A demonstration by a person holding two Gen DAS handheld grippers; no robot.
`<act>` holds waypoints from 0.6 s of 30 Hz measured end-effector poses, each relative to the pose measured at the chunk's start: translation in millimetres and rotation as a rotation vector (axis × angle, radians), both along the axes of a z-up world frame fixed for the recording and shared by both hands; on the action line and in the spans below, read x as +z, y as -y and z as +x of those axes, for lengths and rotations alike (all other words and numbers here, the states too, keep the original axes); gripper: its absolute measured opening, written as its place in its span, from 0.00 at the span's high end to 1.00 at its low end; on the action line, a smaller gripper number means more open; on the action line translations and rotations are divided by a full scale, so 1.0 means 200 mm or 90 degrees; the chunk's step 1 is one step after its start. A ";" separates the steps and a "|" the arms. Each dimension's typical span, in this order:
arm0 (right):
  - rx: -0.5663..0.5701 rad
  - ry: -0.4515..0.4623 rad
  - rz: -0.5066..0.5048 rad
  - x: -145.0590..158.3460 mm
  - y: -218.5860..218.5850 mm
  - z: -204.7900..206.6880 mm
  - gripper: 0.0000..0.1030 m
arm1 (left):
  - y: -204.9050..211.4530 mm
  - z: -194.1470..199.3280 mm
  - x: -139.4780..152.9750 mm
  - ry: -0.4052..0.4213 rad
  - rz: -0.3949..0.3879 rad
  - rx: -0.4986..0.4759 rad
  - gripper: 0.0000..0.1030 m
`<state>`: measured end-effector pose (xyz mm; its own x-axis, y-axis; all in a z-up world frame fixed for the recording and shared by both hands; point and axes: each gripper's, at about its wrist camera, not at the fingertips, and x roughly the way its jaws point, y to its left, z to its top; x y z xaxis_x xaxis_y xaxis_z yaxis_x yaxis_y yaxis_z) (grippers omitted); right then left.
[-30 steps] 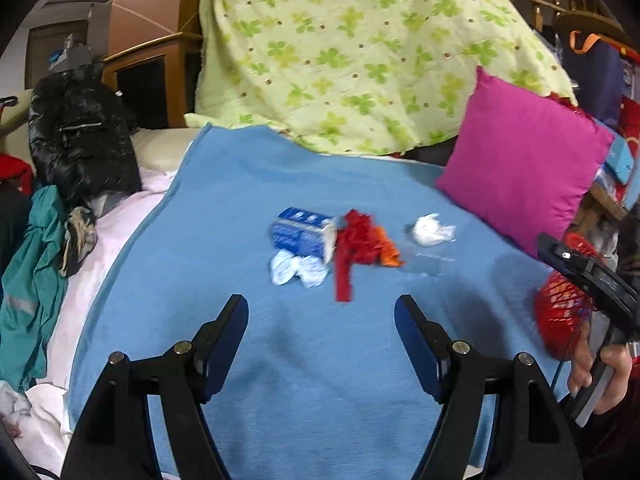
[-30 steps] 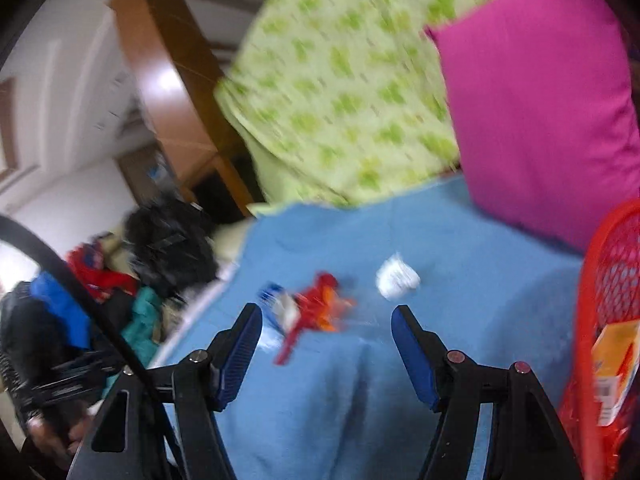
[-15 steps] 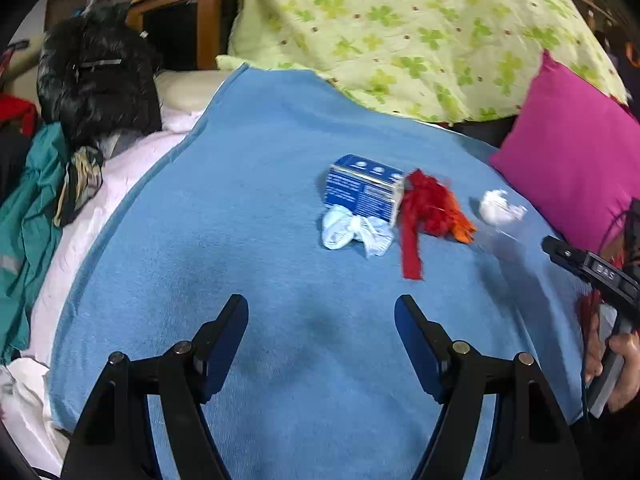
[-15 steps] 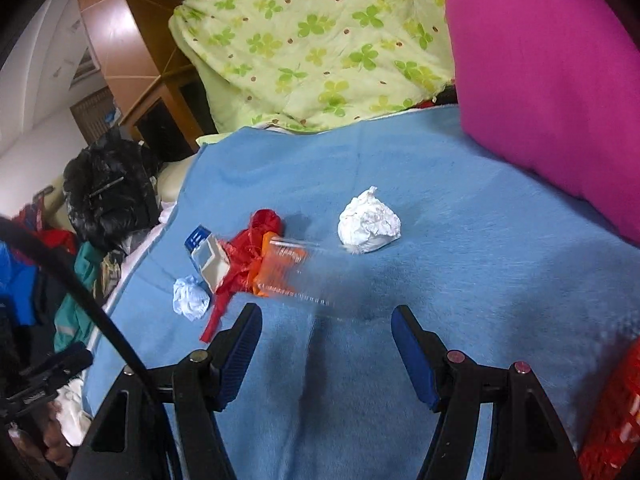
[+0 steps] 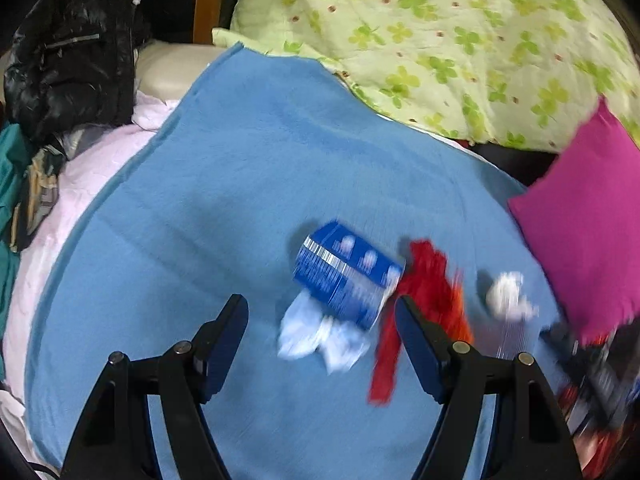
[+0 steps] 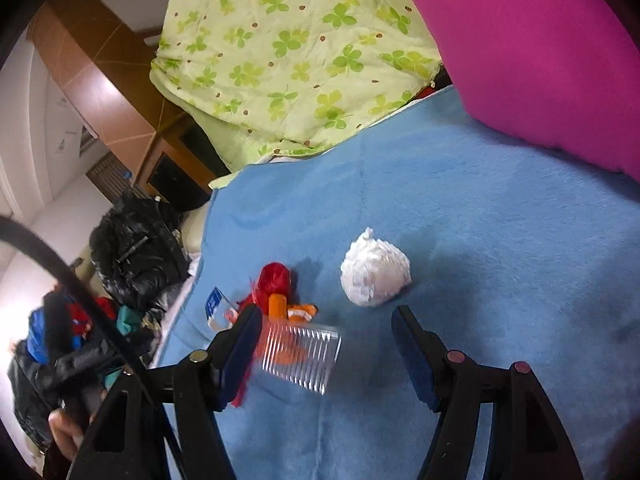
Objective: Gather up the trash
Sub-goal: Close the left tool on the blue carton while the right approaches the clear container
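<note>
Collection appears to be at an early stage: both the left gripper (image 5: 322, 318) and the right gripper (image 6: 326, 330) have their jaws wide apart and hold nothing, and every visible piece of trash lies on the blue blanket (image 5: 224, 184). Between and just ahead of the left jaws lie a blue carton (image 5: 346, 276) and a pale crumpled tissue (image 5: 320, 336), with a red wrapper (image 5: 420, 292) beside the right-hand jaw. A clear ribbed plastic bottle (image 6: 300, 354) lies between the right jaws near the left-hand one, and a white paper wad (image 6: 374, 274) sits just ahead; all remain to be picked up.
</note>
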<state>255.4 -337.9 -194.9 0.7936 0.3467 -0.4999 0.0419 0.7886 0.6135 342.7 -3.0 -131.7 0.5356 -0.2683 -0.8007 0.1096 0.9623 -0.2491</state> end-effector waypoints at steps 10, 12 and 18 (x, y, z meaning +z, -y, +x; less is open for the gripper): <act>0.034 -0.027 0.124 -0.11 0.08 0.17 0.31 | 0.20 0.31 -0.13 -0.125 -0.024 0.036 0.26; 0.077 -0.033 0.118 -0.09 0.05 0.18 0.31 | 0.20 0.32 -0.17 -0.142 -0.019 0.040 0.26; 0.163 -0.025 0.009 -0.02 -0.13 0.12 0.31 | 0.12 0.30 -0.26 -0.190 -0.028 0.052 0.26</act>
<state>279.7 -311.4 -199.5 0.6593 0.5413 -0.5218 -0.1341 0.7676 0.6268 403.5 -27.3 -184.6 0.3004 -0.2722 -0.9142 -0.0522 0.9523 -0.3007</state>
